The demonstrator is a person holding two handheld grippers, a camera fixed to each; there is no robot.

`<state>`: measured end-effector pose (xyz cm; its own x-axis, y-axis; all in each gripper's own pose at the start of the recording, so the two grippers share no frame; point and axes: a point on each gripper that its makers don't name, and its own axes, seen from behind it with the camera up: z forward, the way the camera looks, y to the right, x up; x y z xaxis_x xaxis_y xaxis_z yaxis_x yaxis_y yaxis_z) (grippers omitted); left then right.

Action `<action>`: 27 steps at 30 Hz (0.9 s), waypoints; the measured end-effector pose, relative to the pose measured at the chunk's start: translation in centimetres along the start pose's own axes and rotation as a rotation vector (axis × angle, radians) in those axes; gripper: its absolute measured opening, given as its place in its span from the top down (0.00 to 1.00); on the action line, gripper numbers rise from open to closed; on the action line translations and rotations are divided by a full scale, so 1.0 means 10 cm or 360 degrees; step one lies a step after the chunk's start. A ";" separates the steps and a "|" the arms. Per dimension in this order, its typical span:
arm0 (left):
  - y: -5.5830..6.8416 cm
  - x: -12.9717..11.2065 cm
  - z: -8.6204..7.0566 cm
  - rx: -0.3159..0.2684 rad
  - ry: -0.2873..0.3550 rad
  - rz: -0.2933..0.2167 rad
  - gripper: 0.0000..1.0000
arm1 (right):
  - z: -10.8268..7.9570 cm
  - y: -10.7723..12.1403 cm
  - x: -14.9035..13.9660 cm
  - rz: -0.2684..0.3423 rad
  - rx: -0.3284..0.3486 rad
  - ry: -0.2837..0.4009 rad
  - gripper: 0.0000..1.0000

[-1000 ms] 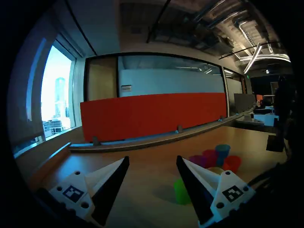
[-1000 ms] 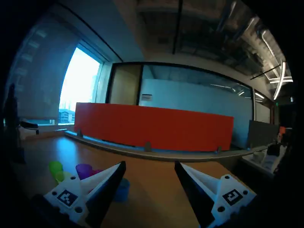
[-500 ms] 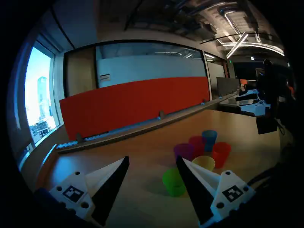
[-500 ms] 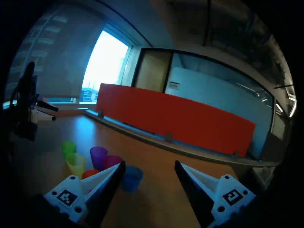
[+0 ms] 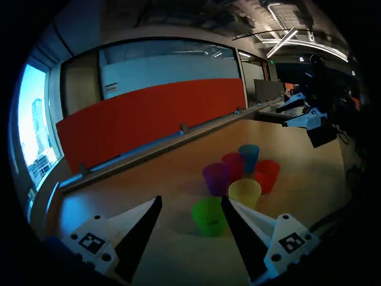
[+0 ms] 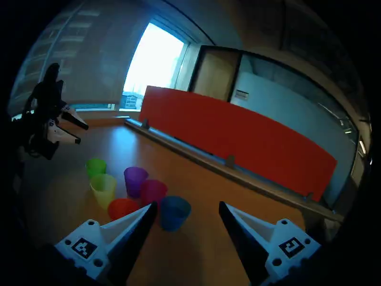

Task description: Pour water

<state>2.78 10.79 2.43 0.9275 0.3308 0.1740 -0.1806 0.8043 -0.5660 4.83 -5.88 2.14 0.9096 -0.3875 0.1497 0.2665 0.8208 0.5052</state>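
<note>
Six plastic cups stand bunched on the wooden table (image 5: pixel 305 181). In the left gripper view a green cup (image 5: pixel 209 217) is nearest, just ahead of my open left gripper (image 5: pixel 190 199). Behind it stand a yellow cup (image 5: pixel 245 192), purple cup (image 5: pixel 216 177), pink cup (image 5: pixel 233 164), blue cup (image 5: pixel 249 157) and red cup (image 5: pixel 266 175). My right gripper (image 5: pixel 288 114) hovers beyond them, fingers apart. In the right gripper view the blue cup (image 6: pixel 174 212) sits just ahead of my open right gripper (image 6: pixel 187 205), with the red cup (image 6: pixel 121 209), pink cup (image 6: pixel 153 191), purple cup (image 6: pixel 135 181), yellow cup (image 6: pixel 104 189) and green cup (image 6: pixel 96 168) to its left. The left gripper (image 6: pixel 78 133) is at far left.
An orange partition (image 5: pixel 152 119) on a rail (image 5: pixel 157 148) runs along the table's far side. A bright window (image 6: pixel 152 66) lies beyond the table's end. Bare tabletop (image 6: pixel 205 257) lies to the right of the blue cup.
Both views have tipped down toward the table, so the cups stand fuller and higher in view. Each gripper has come into the other's view. Both stay open.
</note>
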 end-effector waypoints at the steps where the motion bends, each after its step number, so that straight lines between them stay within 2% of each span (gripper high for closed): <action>1: 0.01 -0.02 0.02 -0.0007 -0.0013 0.0011 0.08 | 0.01 0.00 -0.02 -0.0004 0.0012 -0.0011 0.00; 12: 0.17 -0.21 0.17 -0.0139 -0.0139 0.0081 0.08 | 0.15 -0.03 -0.17 -0.0095 0.0119 -0.0113 0.00; 20: 0.31 -0.42 0.25 -0.0257 -0.0244 0.0105 0.08 | 0.26 -0.03 -0.26 -0.0095 0.0153 -0.0150 0.00; 27: 0.35 -0.59 0.33 -0.0285 -0.0314 0.0128 0.08 | 0.36 -0.03 -0.36 -0.0099 0.0180 -0.0181 0.00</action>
<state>-4.37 13.26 2.09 0.8276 0.4939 0.2667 -0.1737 0.6773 -0.7149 0.37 -6.24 4.55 0.8487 -0.4866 0.2073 0.2780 0.7439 0.6078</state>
